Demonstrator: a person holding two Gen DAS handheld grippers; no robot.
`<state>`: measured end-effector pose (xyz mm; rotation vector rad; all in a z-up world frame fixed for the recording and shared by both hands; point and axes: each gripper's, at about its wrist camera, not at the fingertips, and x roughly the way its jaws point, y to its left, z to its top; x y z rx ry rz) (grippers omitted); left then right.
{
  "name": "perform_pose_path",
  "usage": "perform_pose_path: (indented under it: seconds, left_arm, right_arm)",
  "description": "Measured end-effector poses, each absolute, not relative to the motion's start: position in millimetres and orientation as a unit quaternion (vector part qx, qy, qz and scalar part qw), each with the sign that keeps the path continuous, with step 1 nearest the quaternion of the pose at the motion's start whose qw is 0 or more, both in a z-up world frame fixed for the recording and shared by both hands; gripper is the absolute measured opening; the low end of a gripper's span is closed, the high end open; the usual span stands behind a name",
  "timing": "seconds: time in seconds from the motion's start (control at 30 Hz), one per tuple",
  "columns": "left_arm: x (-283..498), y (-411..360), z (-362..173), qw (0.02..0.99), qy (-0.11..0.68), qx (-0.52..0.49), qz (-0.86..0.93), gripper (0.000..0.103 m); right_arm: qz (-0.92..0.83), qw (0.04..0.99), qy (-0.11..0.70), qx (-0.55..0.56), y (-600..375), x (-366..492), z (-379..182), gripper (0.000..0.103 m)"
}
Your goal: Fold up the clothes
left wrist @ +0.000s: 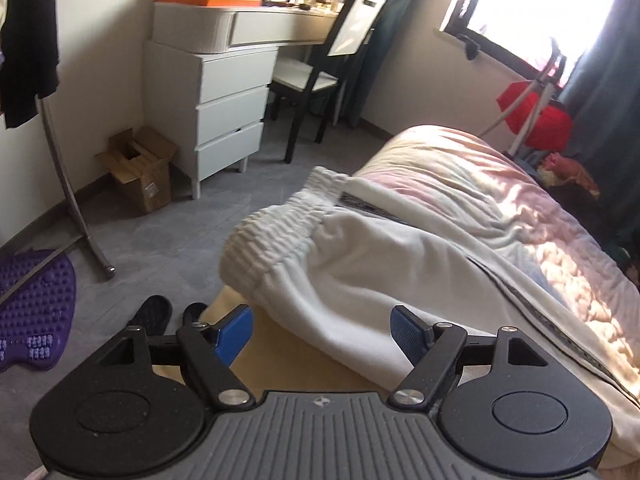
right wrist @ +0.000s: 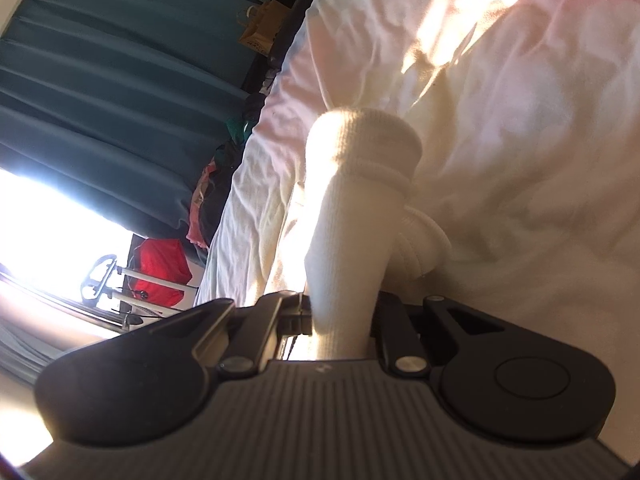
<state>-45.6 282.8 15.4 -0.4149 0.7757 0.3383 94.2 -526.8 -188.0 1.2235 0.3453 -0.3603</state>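
White sweatpants (left wrist: 360,264) with a ribbed elastic waistband (left wrist: 276,232) and a dark side stripe lie along the near edge of the bed. My left gripper (left wrist: 322,334) is open with its blue pads (left wrist: 234,330) apart, just short of the pants and touching nothing. In the right wrist view my right gripper (right wrist: 342,320) is shut on the ribbed cuff end of a pant leg (right wrist: 352,216), which stands up between the fingers above the bedsheet. The right fingertips are hidden by the cloth.
The bed's pale pink quilt (left wrist: 500,200) stretches right. A white dresser (left wrist: 224,92), a chair (left wrist: 320,76), a cardboard box (left wrist: 140,168), a purple mat (left wrist: 32,312) and a clothes rack pole (left wrist: 68,184) stand on the grey floor at left. Teal curtains (right wrist: 100,92) and a red bag (right wrist: 164,268) are by the window.
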Motion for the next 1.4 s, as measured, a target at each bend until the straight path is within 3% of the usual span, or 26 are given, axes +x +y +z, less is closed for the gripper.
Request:
perform_pose_path:
  seconds: [0.43, 0.67, 0.7, 0.77, 0.83, 0.93, 1.07, 1.1, 1.13, 1.2, 1.4]
  left_arm:
    - [49, 69, -46, 0.913, 0.374, -0.164, -0.014, 0.078]
    - [56, 3, -92, 0.925, 0.374, -0.015, -0.073, 0.082]
    - [55, -1, -99, 0.921, 0.383, -0.008, -0.074, 0.083]
    - [55, -3, -112, 0.911, 0.406, -0.011, -0.071, 0.083]
    - [53, -4, -119, 0.911, 0.407, 0.0, -0.068, 0.083]
    - [50, -5, -122, 0.915, 0.399, 0.011, -0.066, 0.084]
    - [48, -4, -120, 0.917, 0.394, 0.009, -0.066, 0.084]
    - [48, -4, -119, 0.917, 0.393, 0.007, -0.066, 0.084]
    - [48, -3, -119, 0.917, 0.393, 0.007, -0.066, 0.084]
    - [48, -3, -119, 0.917, 0.394, 0.009, -0.066, 0.084]
    - [49, -4, -117, 0.916, 0.395, 0.019, -0.068, 0.085]
  right_arm:
    - [-0.154, 0.8, 0.195, 0.546, -531, 91, -191, 0.013]
    - [-0.116, 0.772, 0.195, 0.594, -540, 85, -203, 0.018]
    - [-0.109, 0.762, 0.193, 0.609, -542, 83, -206, 0.021]
    - [-0.096, 0.751, 0.189, 0.625, -544, 82, -210, 0.036]
    - [-0.085, 0.749, 0.186, 0.63, -543, 84, -210, 0.062]
    - [-0.08, 0.772, 0.193, 0.6, -537, 92, -201, 0.065]
    - [-0.1, 0.787, 0.206, 0.573, -534, 97, -200, 0.063]
    - [-0.106, 0.789, 0.208, 0.568, -533, 97, -201, 0.054]
    - [-0.116, 0.794, 0.214, 0.557, -533, 98, -200, 0.036]
    - [-0.131, 0.814, 0.24, 0.512, -526, 100, -194, 0.021]
    - [-0.153, 0.874, 0.201, 0.415, -491, 90, -150, 0.016]
